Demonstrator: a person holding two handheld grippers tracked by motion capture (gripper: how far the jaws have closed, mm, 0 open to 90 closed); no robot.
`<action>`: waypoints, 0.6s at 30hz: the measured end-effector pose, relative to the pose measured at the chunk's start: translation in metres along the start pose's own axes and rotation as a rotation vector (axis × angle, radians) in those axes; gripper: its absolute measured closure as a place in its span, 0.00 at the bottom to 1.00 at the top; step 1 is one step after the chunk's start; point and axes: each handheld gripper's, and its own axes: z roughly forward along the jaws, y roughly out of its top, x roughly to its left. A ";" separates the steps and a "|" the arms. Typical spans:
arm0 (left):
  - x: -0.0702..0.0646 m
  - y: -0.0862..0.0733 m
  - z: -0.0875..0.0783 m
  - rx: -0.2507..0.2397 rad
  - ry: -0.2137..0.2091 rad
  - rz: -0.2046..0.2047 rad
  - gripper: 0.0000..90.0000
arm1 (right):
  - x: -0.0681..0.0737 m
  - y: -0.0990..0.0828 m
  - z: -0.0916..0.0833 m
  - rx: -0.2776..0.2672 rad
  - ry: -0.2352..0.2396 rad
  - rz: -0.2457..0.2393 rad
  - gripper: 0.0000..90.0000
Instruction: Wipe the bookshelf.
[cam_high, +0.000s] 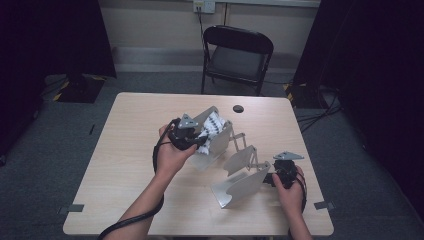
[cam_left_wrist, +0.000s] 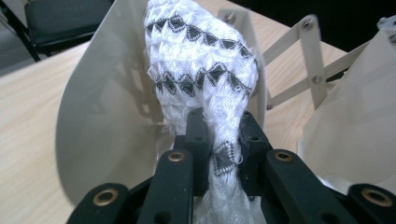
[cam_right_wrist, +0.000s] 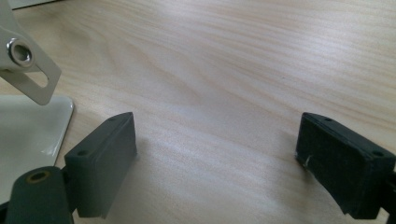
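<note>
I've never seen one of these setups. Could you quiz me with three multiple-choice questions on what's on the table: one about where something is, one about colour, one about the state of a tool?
1. Where is the round dark spot on the table?
A. near the far edge
B. at the person's near edge
C. under the rack

2. What colours is the knitted cloth?
A. red and blue
B. white with black zigzags
C. plain green

3. How stand the jaws of the right hand-held gripper?
A. shut on the cloth
B. shut on nothing
C. wide open over bare wood

Answers:
1 A: the dark spot lies towards the chair, beyond the folding rack.
2 B: the knitted cloth is white with black bands, pinched by the left hand-held gripper.
3 C: the right hand-held gripper has its pads far apart over the table.
</note>
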 end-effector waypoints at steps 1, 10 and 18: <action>-0.001 -0.001 0.002 0.005 -0.006 -0.001 0.87 | 0.000 0.000 0.000 0.000 0.000 0.000 0.13; -0.006 -0.029 0.027 0.064 -0.045 -0.031 0.87 | 0.000 0.000 0.000 0.000 -0.002 0.002 0.13; -0.005 -0.050 0.038 0.108 -0.051 -0.042 0.87 | 0.000 0.000 0.000 0.000 -0.001 0.000 0.13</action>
